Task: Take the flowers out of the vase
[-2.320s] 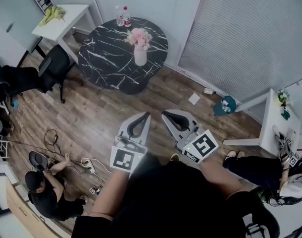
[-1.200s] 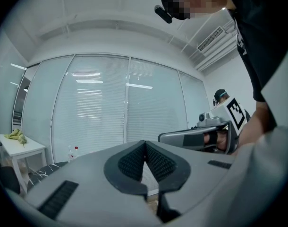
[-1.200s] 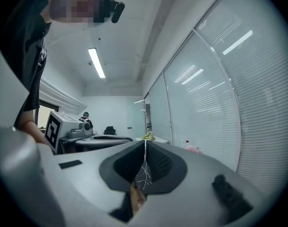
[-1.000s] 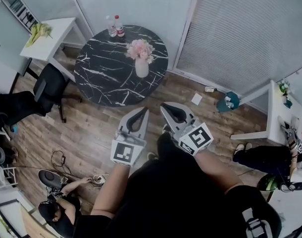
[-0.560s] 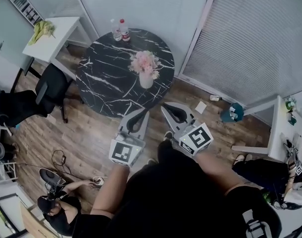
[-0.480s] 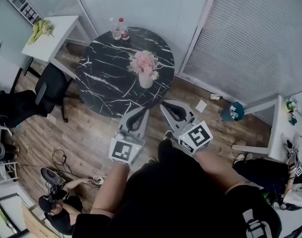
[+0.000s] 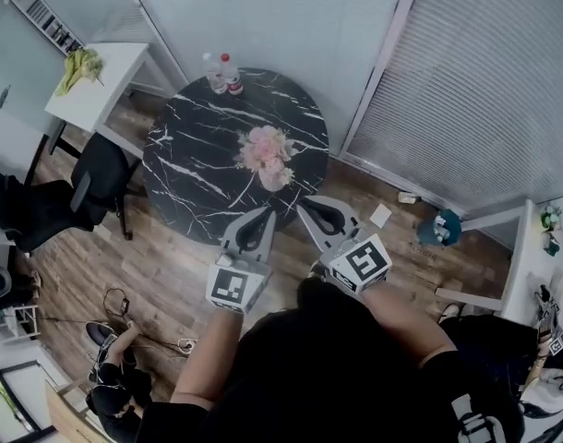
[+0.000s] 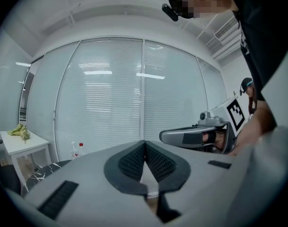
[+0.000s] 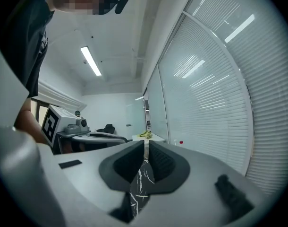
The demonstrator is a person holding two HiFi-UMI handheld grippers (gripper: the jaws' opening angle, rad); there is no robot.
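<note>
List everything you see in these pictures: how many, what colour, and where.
table: one, round, black marble with white veins, middle of the room
flowers: one bunch, pink, standing in the vase
vase: one, white, on the table's near right part
bottles: two, clear, one red-capped, at the table's far edge
side table: one, white, far left
yellow-green thing: one, lying on the side table
office chairs: two, black, left of the table
paper: one, white, on the floor at right
person: one, in black, low on the floor, lower left
left gripper: grey, shut, empty
right gripper: grey, shut, empty
</note>
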